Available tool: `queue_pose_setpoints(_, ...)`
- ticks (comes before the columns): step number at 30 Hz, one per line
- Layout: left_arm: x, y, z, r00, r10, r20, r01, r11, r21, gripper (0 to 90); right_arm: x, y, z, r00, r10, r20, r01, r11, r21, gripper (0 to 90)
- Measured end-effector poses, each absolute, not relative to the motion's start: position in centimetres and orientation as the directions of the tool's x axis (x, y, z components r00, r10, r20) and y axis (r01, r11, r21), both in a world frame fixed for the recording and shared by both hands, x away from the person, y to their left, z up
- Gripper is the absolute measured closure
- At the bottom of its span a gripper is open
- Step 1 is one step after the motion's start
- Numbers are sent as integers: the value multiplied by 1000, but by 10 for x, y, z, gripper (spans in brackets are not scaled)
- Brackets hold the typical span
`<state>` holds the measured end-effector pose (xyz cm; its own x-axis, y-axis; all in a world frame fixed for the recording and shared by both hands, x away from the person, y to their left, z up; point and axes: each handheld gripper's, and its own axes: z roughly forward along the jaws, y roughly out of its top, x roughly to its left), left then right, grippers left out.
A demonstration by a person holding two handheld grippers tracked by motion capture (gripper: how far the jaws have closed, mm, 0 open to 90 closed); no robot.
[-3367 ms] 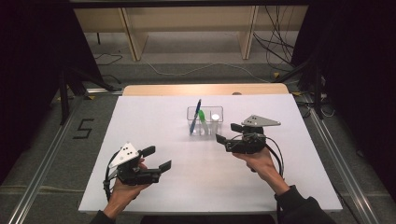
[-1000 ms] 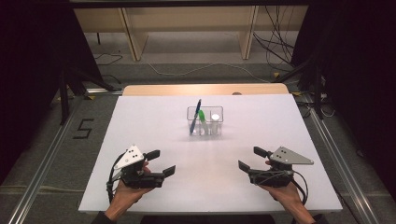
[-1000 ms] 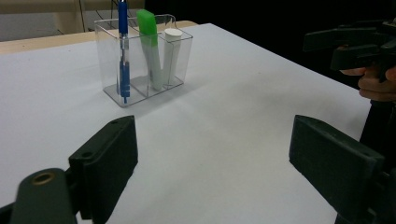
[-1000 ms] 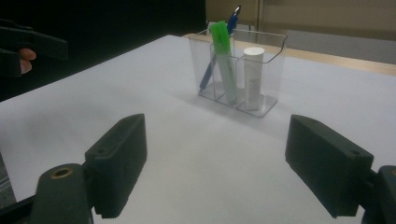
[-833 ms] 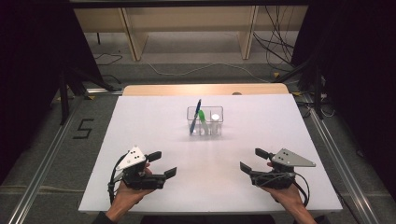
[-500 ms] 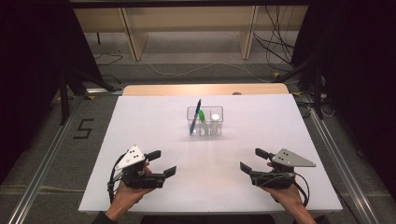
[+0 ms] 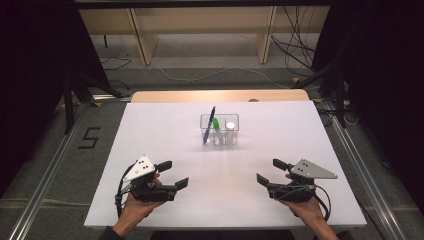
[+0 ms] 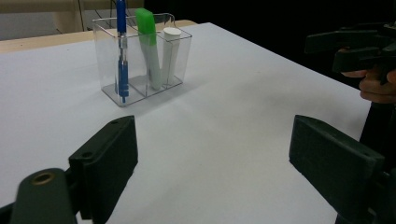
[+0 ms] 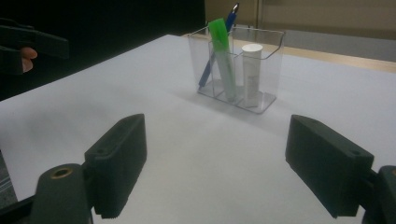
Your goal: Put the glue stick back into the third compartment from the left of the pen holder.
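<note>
Organizer [image 7: 219,129] stands loaded mid-frame; right gripper [image 7: 270,173] has withdrawn to lower right, left gripper [image 7: 173,174] lower left, fingers open, empty.

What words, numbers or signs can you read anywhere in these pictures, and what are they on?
"5": black mark on the grey floor left of the table.
Nothing readable on the blue pen, green marker, white tube or clear organizer.

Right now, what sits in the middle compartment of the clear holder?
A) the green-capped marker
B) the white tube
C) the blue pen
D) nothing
A: the green-capped marker stands in the clear holder between the blue pen and the white tube.
</note>
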<state>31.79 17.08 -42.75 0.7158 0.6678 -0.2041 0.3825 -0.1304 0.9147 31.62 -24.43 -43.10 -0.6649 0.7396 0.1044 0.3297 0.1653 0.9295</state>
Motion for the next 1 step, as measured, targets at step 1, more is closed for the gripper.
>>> queue_pose_setpoints(1,318,171,-428,715,669,-204,383,-130,915,150,316,-244,-431,-665,739,105,331,166,929,215)
